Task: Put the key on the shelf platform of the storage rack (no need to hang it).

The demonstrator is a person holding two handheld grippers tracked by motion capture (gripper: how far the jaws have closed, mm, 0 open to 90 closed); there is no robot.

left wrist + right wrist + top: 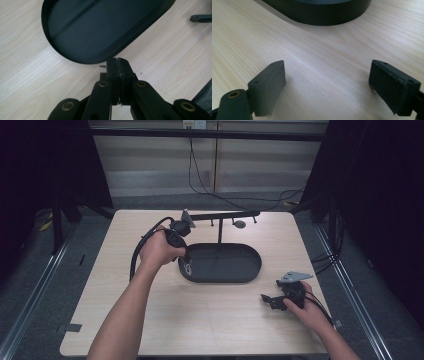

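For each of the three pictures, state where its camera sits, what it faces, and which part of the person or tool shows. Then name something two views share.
High view: above the table, looking forward and down; both forearms, left gripper, right gripper.
Left gripper view: on that gripper, facing the tray; jaws shut on a small metal piece.
Right gripper view: low over the wood; open jaws.
Shared: the black tray.

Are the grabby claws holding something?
The left gripper is shut on a small metal thing, too hidden to name, pinched near its end. The right gripper is open, with nothing between its jaws.
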